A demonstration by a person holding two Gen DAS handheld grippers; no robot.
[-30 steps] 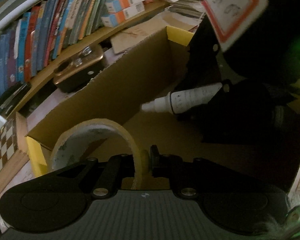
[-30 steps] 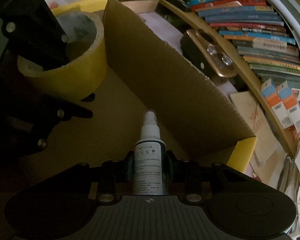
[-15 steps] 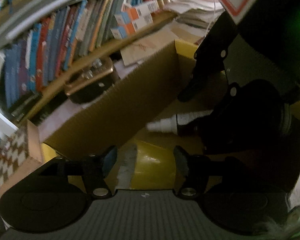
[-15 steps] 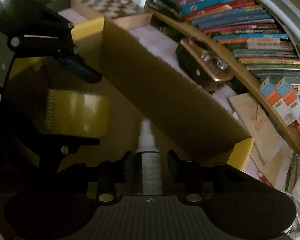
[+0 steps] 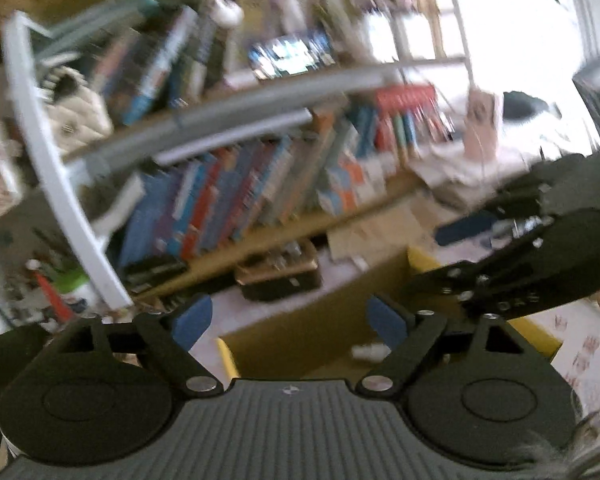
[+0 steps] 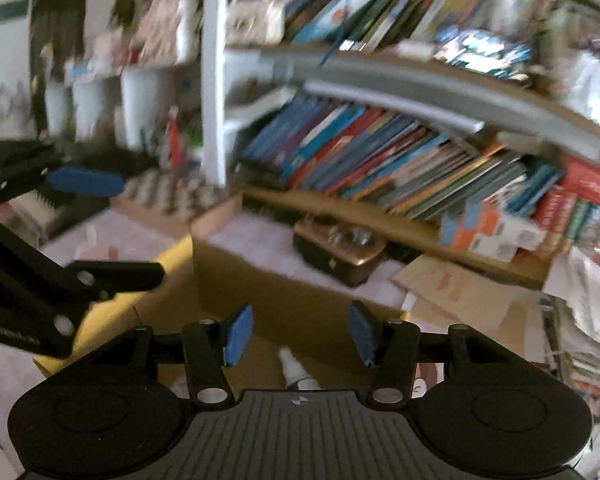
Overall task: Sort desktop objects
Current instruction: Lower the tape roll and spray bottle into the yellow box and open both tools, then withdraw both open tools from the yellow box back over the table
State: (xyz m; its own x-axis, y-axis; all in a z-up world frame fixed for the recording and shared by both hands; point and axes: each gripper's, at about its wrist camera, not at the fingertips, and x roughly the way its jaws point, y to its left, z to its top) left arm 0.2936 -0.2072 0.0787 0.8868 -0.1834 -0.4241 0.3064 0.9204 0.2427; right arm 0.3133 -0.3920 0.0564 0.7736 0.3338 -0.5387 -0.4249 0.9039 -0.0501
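Both grippers hang above an open cardboard box (image 5: 312, 320) with yellow flap edges. My left gripper (image 5: 289, 320) has its blue pads far apart and its jaws are opening, with nothing between them. My right gripper (image 6: 299, 334) is open less wide, its jaws also opening, empty. A white spray bottle (image 6: 294, 368) lies on the box floor below the right gripper; its tip (image 5: 366, 351) also shows in the left wrist view. Each view catches the other gripper: the right gripper (image 5: 426, 260) and the left gripper (image 6: 140, 230). The yellow tape roll is out of sight.
A bookshelf full of books (image 6: 380, 160) runs behind the box. A bronze-coloured case (image 6: 336, 248) and loose papers (image 6: 452, 292) sit between the box (image 6: 280, 296) and the shelf. A chessboard (image 6: 172, 196) lies to the left. Both views are blurred by motion.
The left gripper let go of the yellow tape roll and the right gripper let go of the spray bottle inside the box. Both opened, rose out of the box and tilted up toward the shelf.
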